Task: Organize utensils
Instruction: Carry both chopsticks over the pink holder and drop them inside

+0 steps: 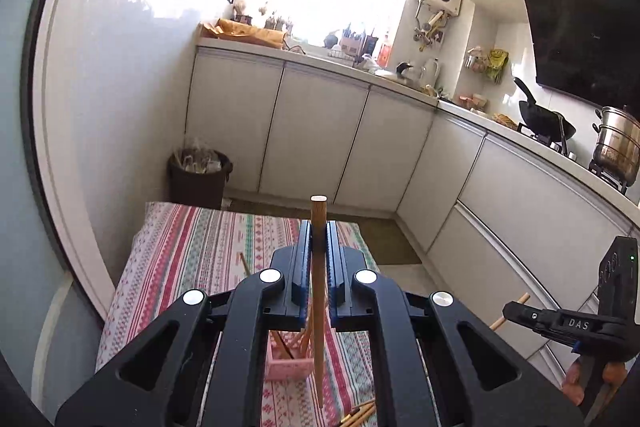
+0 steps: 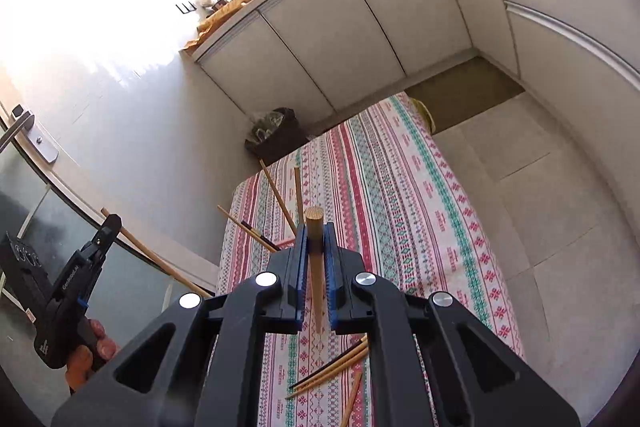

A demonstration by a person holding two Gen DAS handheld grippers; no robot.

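Note:
My left gripper [image 1: 319,231] is shut on a wooden chopstick [image 1: 319,307] that stands nearly upright above the striped tablecloth [image 1: 200,251]. Below it a pink holder [image 1: 288,367] has several chopsticks in it. My right gripper [image 2: 315,233] is shut on another wooden chopstick [image 2: 316,291], its round end pointing up. Each gripper shows in the other's view: the right gripper [image 1: 516,311] at the right edge, the left gripper [image 2: 110,223] at the left with its long chopstick [image 2: 160,263]. Loose chopsticks [image 2: 332,367] lie on the cloth near me.
The cloth-covered table [image 2: 400,187] stands in a kitchen. A dark waste bin [image 1: 198,173] is beyond its far left corner. White cabinets [image 1: 320,131] run along the back and right. A wok [image 1: 544,119] and a steel pot [image 1: 616,147] sit on the stove.

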